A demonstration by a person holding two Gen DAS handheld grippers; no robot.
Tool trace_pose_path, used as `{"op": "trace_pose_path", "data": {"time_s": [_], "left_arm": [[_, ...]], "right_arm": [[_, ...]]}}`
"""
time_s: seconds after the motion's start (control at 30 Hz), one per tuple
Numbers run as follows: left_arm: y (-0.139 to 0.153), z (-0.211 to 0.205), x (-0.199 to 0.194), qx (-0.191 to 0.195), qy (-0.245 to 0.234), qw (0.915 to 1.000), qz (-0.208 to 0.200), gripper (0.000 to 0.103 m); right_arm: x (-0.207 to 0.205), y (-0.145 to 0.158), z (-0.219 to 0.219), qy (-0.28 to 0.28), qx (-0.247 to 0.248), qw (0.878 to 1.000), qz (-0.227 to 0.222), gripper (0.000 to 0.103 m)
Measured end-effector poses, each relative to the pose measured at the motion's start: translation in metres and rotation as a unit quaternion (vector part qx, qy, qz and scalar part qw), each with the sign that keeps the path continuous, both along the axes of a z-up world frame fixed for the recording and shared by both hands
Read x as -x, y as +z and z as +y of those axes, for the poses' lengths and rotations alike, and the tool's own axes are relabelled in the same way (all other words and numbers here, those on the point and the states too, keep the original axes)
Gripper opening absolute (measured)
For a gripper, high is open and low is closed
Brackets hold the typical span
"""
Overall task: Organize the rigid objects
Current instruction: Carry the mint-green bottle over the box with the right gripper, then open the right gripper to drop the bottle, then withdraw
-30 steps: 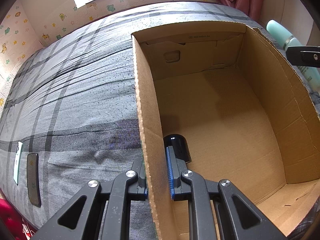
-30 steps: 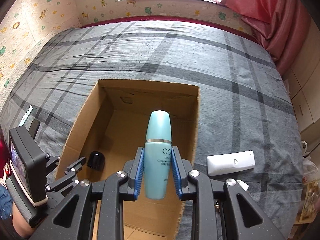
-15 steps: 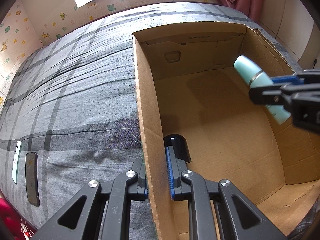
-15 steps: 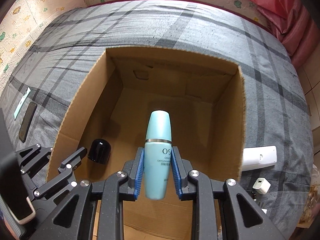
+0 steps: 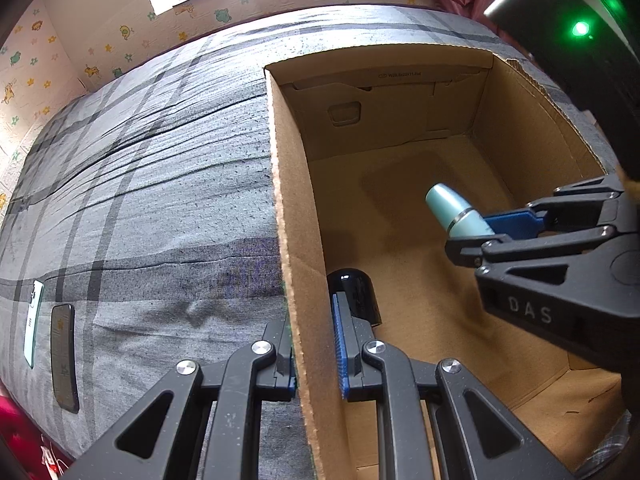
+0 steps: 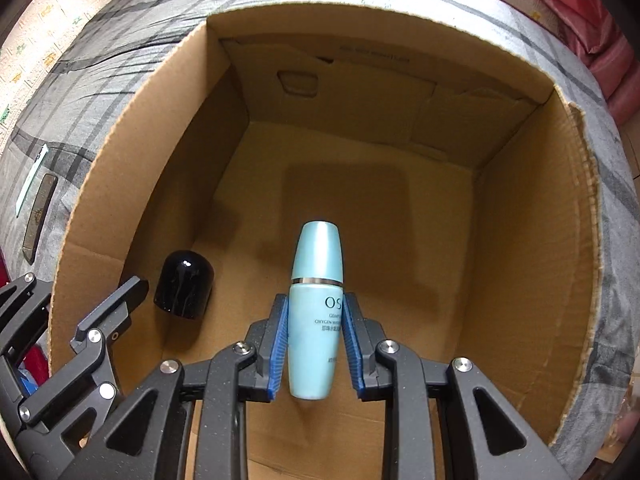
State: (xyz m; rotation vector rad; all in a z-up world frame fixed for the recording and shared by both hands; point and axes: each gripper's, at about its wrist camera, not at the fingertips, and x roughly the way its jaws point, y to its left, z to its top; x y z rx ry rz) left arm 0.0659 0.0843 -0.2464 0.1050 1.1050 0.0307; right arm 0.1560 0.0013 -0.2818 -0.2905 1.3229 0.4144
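An open cardboard box (image 5: 294,208) lies on a grey plaid bed. My left gripper (image 5: 314,338) is shut on the box's left wall, one finger outside and one inside. A glossy black dome-shaped cap (image 5: 354,292) lies on the box floor just past the inner finger, also seen in the right wrist view (image 6: 184,284). My right gripper (image 6: 315,312) is shut on a teal lotion bottle (image 6: 316,264), whose cap points down toward the box floor (image 6: 400,240). In the left wrist view the bottle (image 5: 450,208) hangs inside the box, above its floor, with the right gripper (image 5: 476,232) entering from the right.
Two phones, a dark one (image 5: 64,356) and a pale green one (image 5: 32,320), lie on the bedspread (image 5: 140,200) left of the box. Patterned wall panels run along the bed's far side. A pink curtain (image 6: 592,12) hangs at the far right.
My right gripper has come down with the teal bottle from above the box rim to inside the box. The left gripper, the box and the black cap have stayed put.
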Motion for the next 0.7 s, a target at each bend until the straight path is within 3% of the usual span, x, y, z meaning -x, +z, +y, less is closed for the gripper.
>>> {"op": "trace_pose_path", "data": {"time_s": [0.47, 0.53, 0.7], "left_arm": [[0.000, -0.002, 0.000, -0.002, -0.001, 1.0000, 0.000, 0.015], [0.000, -0.002, 0.000, -0.002, -0.001, 1.0000, -0.001, 0.015], [0.000, -0.003, 0.000, -0.003, -0.001, 1.0000, 0.000, 0.015]], "right_arm": [[-0.006, -0.012, 0.001, -0.003, 0.003, 1.000, 0.020, 0.030], [-0.006, -0.010, 0.001, -0.004, 0.001, 1.000, 0.015, 0.043], [-0.002, -0.003, 0.000, -0.003, 0.004, 1.000, -0.003, 0.046]]}}
